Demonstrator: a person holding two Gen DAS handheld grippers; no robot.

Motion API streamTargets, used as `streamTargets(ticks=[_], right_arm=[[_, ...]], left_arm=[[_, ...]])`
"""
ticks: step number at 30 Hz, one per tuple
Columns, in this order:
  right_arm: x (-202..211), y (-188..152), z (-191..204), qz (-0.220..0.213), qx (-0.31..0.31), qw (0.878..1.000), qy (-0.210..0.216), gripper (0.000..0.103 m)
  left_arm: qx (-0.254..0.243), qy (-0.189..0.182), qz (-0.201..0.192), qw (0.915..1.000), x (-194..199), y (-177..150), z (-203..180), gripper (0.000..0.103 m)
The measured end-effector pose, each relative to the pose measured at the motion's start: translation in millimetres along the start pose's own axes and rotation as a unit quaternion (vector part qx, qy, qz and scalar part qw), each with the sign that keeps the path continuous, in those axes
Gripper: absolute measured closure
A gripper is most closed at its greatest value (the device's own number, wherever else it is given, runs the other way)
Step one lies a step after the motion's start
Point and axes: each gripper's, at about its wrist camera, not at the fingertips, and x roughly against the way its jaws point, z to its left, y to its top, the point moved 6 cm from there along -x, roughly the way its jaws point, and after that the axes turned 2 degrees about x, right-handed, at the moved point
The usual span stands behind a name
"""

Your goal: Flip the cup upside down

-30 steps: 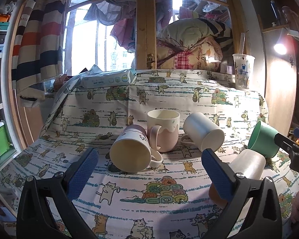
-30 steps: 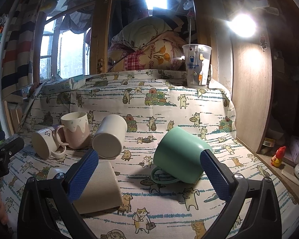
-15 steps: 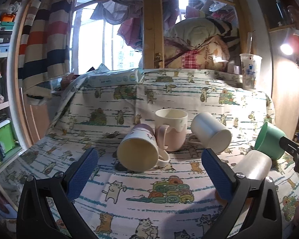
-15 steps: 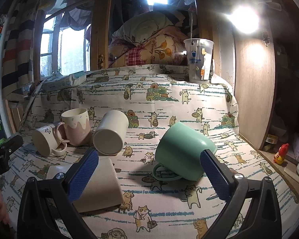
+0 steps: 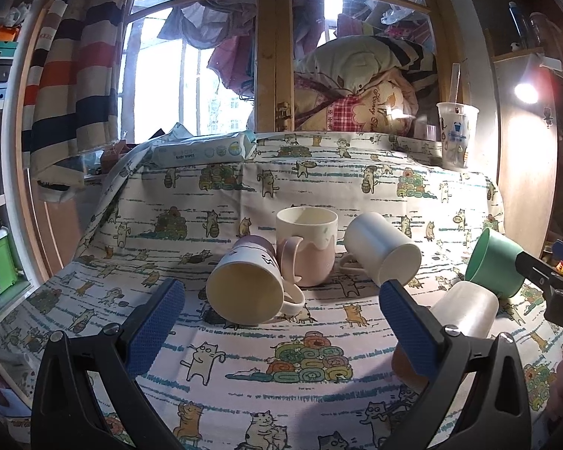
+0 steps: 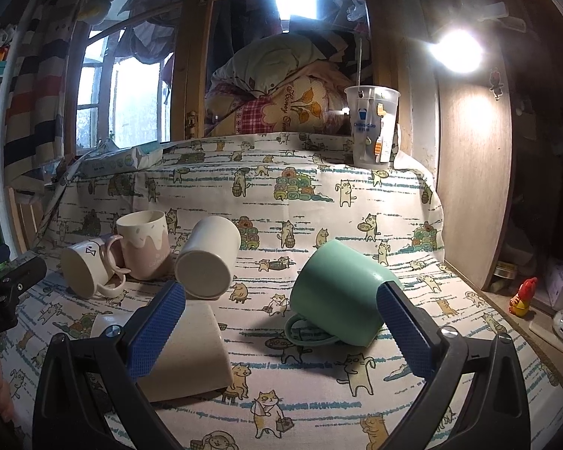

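Observation:
Several cups sit on a cat-print cloth (image 5: 281, 393). A pink drip-glaze mug (image 5: 306, 249) (image 6: 143, 243) stands upright. A purple-and-white mug (image 5: 246, 287) (image 6: 86, 268) lies on its side, mouth toward the left wrist camera. A white mug (image 5: 383, 253) (image 6: 208, 257), a beige cup (image 5: 465, 311) (image 6: 185, 352) and a green mug (image 5: 493, 268) (image 6: 343, 294) also lie on their sides. My left gripper (image 5: 281, 322) is open and empty, short of the purple mug. My right gripper (image 6: 281, 324) is open and empty, its right finger beside the green mug.
A clear plastic cup (image 5: 456, 137) (image 6: 371, 125) with a straw stands on the raised back ledge. A pack of baby wipes (image 5: 202, 152) lies at the back left. A wooden panel (image 6: 473, 187) walls the right side. Small toys (image 6: 521, 296) sit right of the cloth.
Both views have shifted slightly: the cups sit a little further right and lower in the left wrist view. Both grippers stay open and no cup has moved.

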Motion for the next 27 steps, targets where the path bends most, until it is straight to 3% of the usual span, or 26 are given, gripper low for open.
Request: streamTargets(ticks=[27], right_arm=[[-0.2,0.5,-1.1,0.001,-0.001,1.000,0.000,0.000]], left_arm=[[-0.003,-0.003,0.004,1.0000,1.5,3.1,-2.0,0.000]])
